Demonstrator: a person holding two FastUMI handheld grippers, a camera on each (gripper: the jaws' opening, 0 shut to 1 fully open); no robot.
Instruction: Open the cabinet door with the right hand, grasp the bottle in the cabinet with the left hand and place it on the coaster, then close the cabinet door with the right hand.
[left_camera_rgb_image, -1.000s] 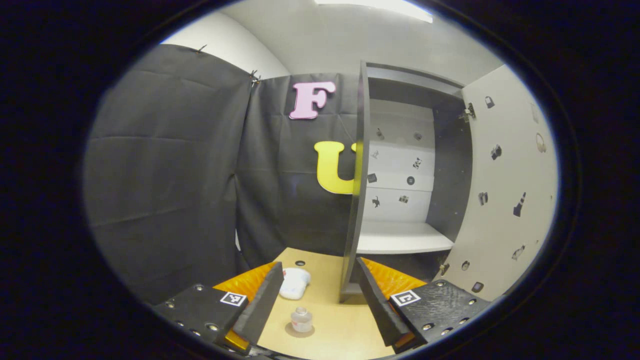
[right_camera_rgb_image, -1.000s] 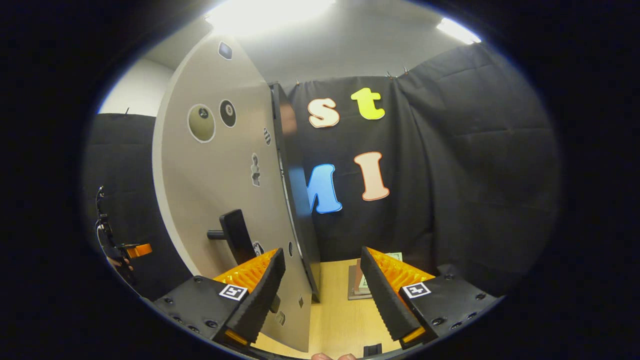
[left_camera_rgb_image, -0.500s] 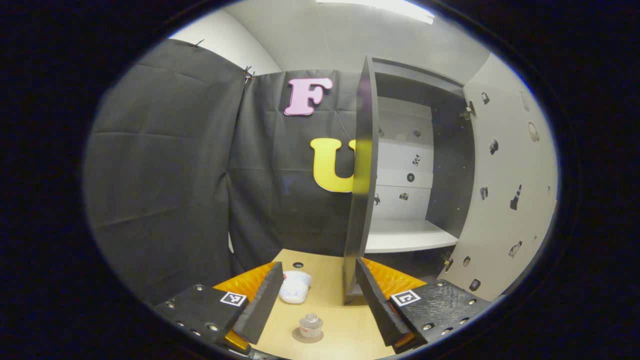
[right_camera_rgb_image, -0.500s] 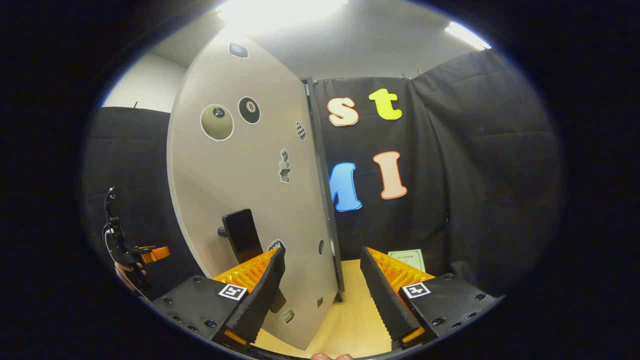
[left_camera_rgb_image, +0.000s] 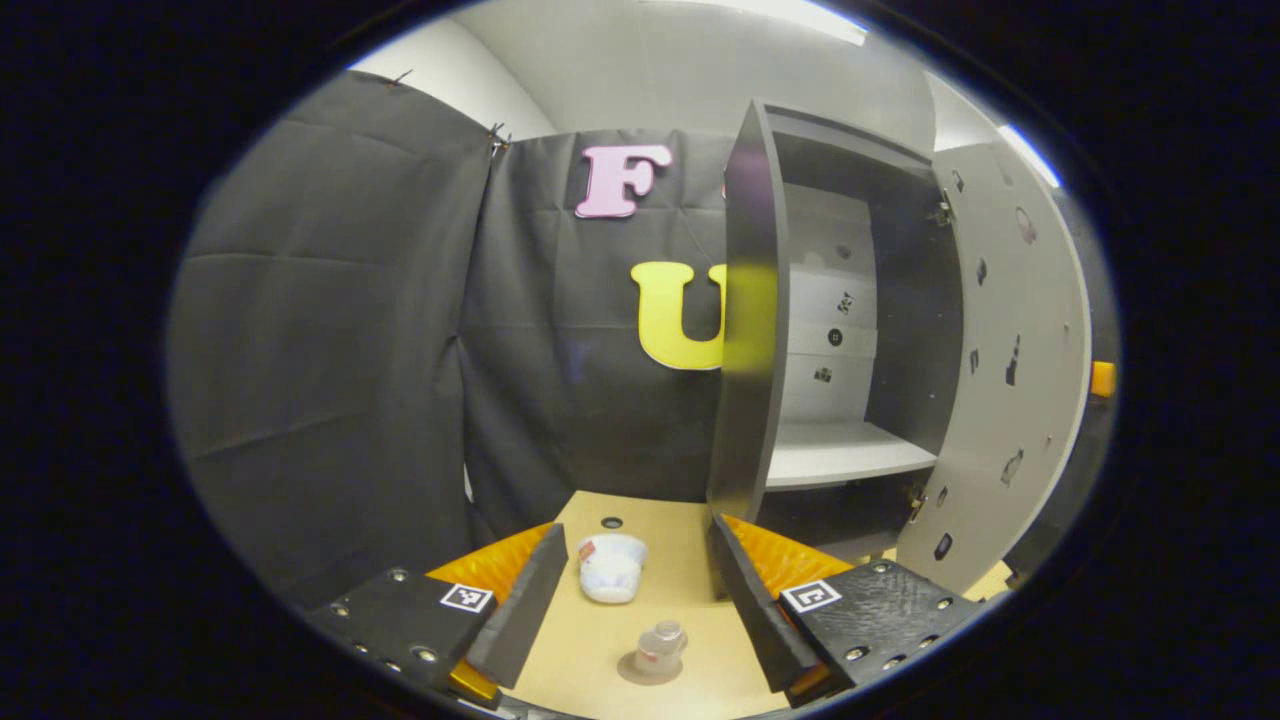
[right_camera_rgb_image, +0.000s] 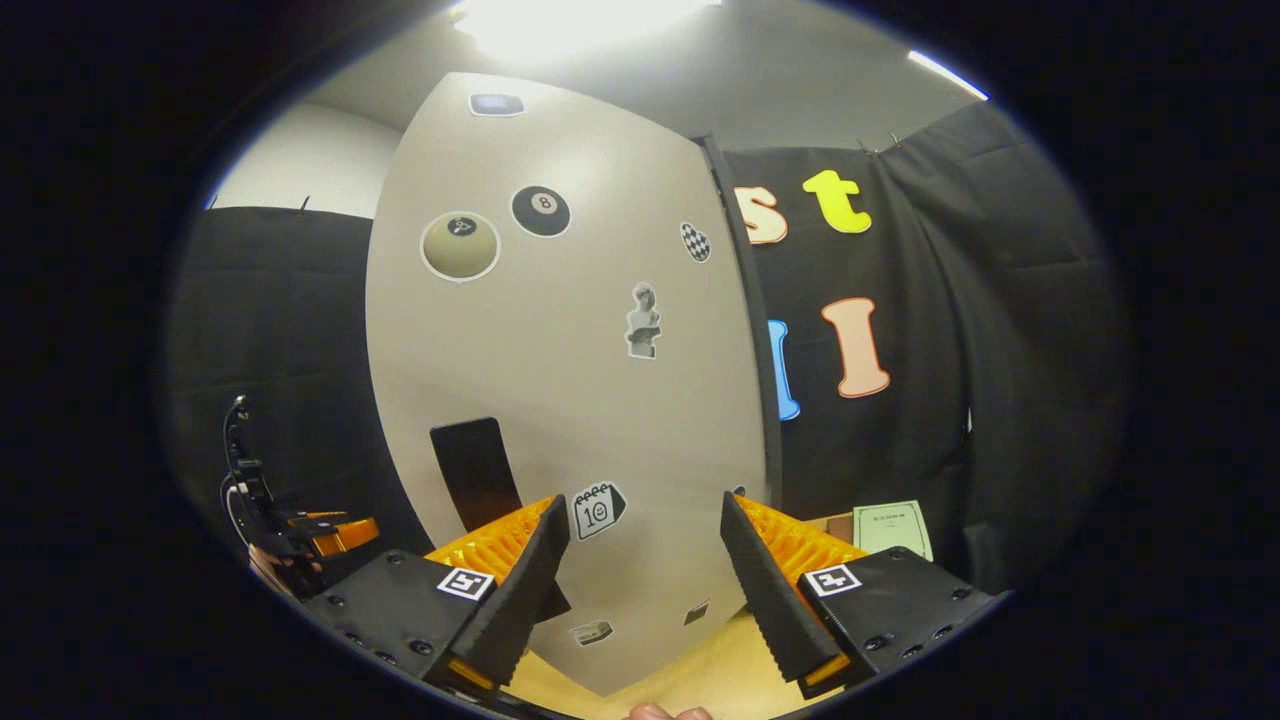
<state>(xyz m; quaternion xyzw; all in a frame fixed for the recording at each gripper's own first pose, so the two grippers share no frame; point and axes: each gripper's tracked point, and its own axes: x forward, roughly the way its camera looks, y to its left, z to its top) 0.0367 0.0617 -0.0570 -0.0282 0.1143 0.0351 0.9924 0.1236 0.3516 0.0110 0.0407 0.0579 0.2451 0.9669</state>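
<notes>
We see the bottle (left_camera_rgb_image: 661, 645) standing on the coaster (left_camera_rgb_image: 640, 671) on the desk (left_camera_rgb_image: 600, 650), between the fingers of our left tool (left_camera_rgb_image: 630, 615), which is spread wide and holds nothing. So the fetching looks done. The cabinet door (right_camera_rgb_image: 570, 400) is partly open; closing it is what remains. Our right tool (right_camera_rgb_image: 640, 585) is wide too, just in front of the door's face, beside its handle (right_camera_rgb_image: 475, 470).
</notes>
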